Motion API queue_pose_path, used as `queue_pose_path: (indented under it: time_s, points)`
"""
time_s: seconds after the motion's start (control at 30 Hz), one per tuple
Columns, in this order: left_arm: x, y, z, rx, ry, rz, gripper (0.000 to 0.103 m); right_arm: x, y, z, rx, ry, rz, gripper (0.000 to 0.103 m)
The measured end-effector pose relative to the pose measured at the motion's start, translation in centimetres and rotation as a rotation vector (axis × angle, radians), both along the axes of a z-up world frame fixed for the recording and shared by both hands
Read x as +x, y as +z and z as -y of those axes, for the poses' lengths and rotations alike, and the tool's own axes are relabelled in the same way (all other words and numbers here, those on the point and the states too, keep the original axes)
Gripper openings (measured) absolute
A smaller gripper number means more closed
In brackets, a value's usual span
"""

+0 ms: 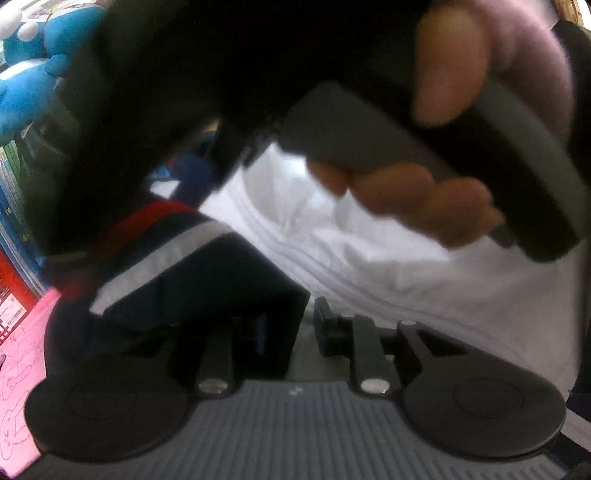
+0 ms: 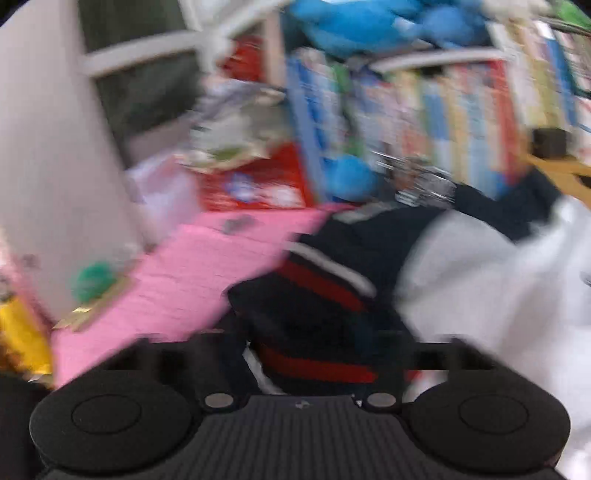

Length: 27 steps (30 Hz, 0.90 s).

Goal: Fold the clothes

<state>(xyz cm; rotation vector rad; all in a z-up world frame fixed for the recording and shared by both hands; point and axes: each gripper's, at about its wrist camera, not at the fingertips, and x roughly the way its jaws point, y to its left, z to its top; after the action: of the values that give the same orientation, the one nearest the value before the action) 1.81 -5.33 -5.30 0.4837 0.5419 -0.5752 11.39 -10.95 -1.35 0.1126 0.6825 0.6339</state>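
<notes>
A navy garment [image 1: 192,273] with white and red stripes lies on a white garment [image 1: 388,266]. In the left wrist view its edge drapes over the left finger of my left gripper [image 1: 295,328] and hides it. The right finger [image 1: 325,321] stands bare, a small gap away from the cloth, so the jaws are open. A hand [image 1: 424,192] holds the right gripper's grey handle [image 1: 369,125] just ahead. In the blurred right wrist view a bunched fold of the navy garment [image 2: 325,295] fills the space between the jaws of my right gripper [image 2: 317,358], which is shut on it.
A pink mat [image 2: 192,273] covers the surface to the left of the clothes. Behind it are a red box [image 2: 258,184], a blue plush toy [image 2: 354,22] and rows of books [image 2: 461,122]. A white window frame [image 2: 48,147] stands at far left.
</notes>
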Motion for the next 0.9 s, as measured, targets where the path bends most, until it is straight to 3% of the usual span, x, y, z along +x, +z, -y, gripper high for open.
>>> queue_pose_path:
  time_s: [0.07, 0.17, 0.23, 0.33, 0.5, 0.57, 0.67, 0.73, 0.8, 0.87, 0.9]
  points:
    - [-0.3, 0.3, -0.4, -0.026, -0.016, -0.012, 0.026, 0.5, -0.5, 1.8, 0.011, -0.085, -0.027, 0.025]
    - [-1.1, 1.0, -1.2, -0.078, -0.050, -0.036, 0.029, 0.5, -1.5, 5.4, -0.031, -0.226, -0.038, 0.025]
    - [-1.7, 1.9, -2.1, -0.142, -0.081, -0.066, 0.029, 0.0, -2.6, 7.7, -0.078, -0.307, -0.066, 0.025]
    - [-1.6, 3.8, -4.0, -0.297, -0.100, -0.123, 0.030, -0.9, -4.5, 10.8, -0.109, -0.390, -0.115, 0.022]
    - [3.8, 6.5, -5.9, -0.510, 0.030, -0.161, 0.046, -2.5, -5.9, 12.0, -0.042, -0.392, -0.076, 0.028]
    - [7.1, 6.8, -5.6, -0.545, 0.103, -0.181, 0.048, -2.9, -6.2, 11.7, -0.037, -0.391, -0.050, 0.034]
    - [9.9, 5.7, -4.7, -0.530, 0.180, -0.244, 0.051, -3.4, -6.1, 11.0, -0.061, -0.385, -0.013, 0.040]
    - [11.9, 4.7, -3.9, -0.514, 0.237, -0.315, 0.051, -3.8, -6.1, 10.8, -0.064, -0.382, 0.002, 0.041]
    - [13.3, 3.7, -3.6, -0.553, 0.273, -0.403, 0.052, -3.9, -6.2, 11.2, -0.037, -0.383, -0.003, 0.042]
    - [14.2, 2.9, -4.0, -0.627, 0.314, -0.474, 0.045, -3.8, -6.3, 11.8, 0.006, -0.386, -0.014, 0.042]
    - [14.3, 2.8, -4.2, -0.644, 0.337, -0.482, 0.029, -3.7, -6.4, 12.2, 0.032, -0.388, -0.021, 0.042]
